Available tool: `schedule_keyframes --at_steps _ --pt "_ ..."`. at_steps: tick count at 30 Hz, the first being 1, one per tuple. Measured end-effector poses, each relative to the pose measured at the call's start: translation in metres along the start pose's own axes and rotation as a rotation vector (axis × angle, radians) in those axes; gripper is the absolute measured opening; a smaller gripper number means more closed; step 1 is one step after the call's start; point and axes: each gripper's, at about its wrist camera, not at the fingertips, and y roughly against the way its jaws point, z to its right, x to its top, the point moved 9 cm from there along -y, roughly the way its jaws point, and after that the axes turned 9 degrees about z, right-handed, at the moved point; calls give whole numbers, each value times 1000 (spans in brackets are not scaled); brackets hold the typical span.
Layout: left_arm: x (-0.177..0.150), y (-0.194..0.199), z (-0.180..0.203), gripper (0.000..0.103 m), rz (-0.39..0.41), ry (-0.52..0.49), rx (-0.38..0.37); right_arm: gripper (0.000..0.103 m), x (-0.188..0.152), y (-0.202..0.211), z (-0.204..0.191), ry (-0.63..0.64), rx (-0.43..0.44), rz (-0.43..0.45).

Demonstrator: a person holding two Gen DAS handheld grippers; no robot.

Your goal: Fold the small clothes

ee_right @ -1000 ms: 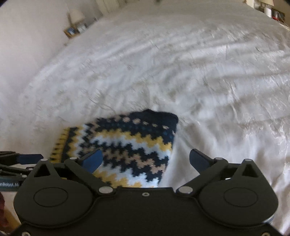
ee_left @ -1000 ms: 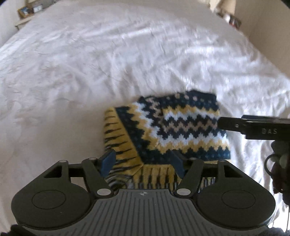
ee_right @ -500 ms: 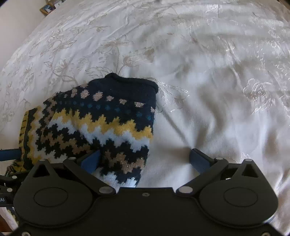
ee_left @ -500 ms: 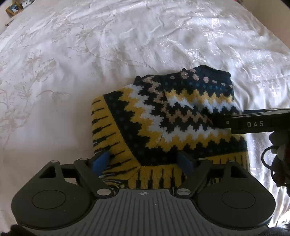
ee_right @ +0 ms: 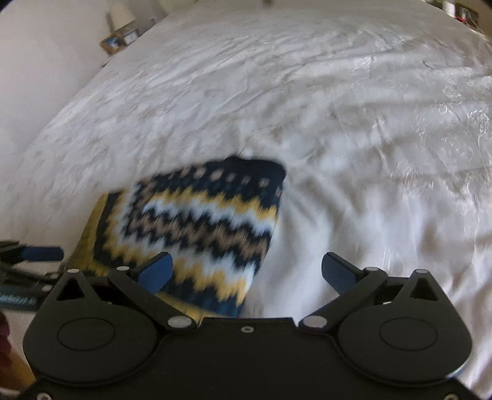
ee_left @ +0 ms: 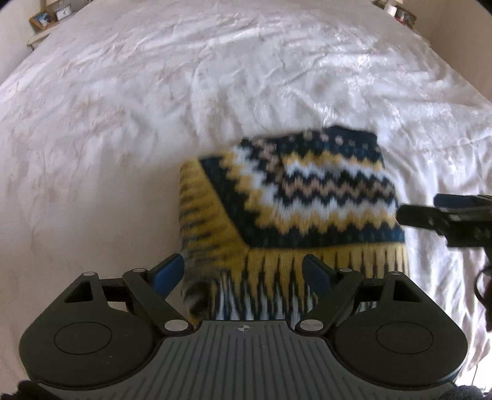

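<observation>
A small knitted sweater [ee_left: 307,190] in navy, yellow, white and tan zigzags lies folded on the white bed cover [ee_left: 153,92]. My left gripper [ee_left: 243,267] hovers over its near striped hem, jaws wide and open; the hem lies between the fingers without being pinched. At the right edge of that view the right gripper [ee_left: 442,215] reaches in beside the sweater. In the right wrist view my right gripper [ee_right: 246,264] is open over the sweater [ee_right: 200,221]; its left finger is above the knit, its right finger above bare cover. The left gripper's blue fingertip [ee_right: 40,254] shows at the far left.
The white embroidered bed cover [ee_right: 369,123] stretches away on all sides. A bedside stand with framed pictures and a clock [ee_left: 46,18] is at the far left corner, also seen as the stand [ee_right: 120,40]. Small items [ee_left: 399,12] sit past the far right corner.
Both views tipped down over the sweater half a second ago and have lifted back. The left jaws stand a little wider than a second ago. The sweater lies as before.
</observation>
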Motion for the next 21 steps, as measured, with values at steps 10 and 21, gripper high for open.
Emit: schedule_keyframes --at_steps 10,21 --pt "-37 -33 -11 99 -66 102 6 103 -48 -27 -3 53 -33 -134" --pt "-51 -52 -28 103 -53 331 -129 103 -56 -30 2 -11 39 -105"
